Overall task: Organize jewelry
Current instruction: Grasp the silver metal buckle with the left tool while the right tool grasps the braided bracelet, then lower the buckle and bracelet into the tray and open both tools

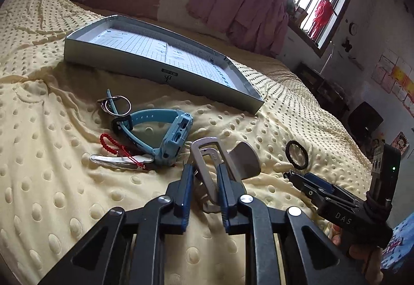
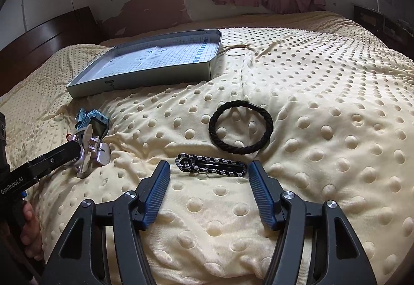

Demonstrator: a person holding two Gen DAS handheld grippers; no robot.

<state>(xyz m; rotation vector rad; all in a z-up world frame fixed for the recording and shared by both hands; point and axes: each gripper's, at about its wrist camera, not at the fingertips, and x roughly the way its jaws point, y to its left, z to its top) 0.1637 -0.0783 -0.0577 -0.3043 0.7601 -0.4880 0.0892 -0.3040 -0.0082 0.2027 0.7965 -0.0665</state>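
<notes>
Bed covered in a dotted yellow blanket (image 2: 297, 83); a shallow grey tray (image 1: 145, 62) with a grid-paper floor sits toward the headboard side, nothing visible in it. Left gripper (image 1: 205, 173) is closed onto a silver metal hair clip (image 1: 207, 155), pads bearing on its long bars, the clip's flat taupe paddle sticking out to the right; the clip looks raised a little off the blanket in the right wrist view, though contact underneath is hard to judge. Right gripper (image 2: 208, 176) hangs with jaws wide apart, holding nothing, straddling a black-and-white braided clip (image 2: 211, 165) lying crosswise just ahead of its tips. A black rope bracelet (image 2: 241, 127) lies just beyond that. Beside the left gripper: a blue watch (image 1: 165, 134), a red bead string (image 1: 111, 142), a long silver barrette (image 1: 119, 160), key rings (image 1: 116, 103). Judged step: carry the held clip to the tray. To do it well, keep the squeeze firm since smooth metal bars may slip or pivot between pads, lift clear of the watch and red string so nothing snags, cross the tray's near wall with margin, lower to the floor before releasing.
</notes>
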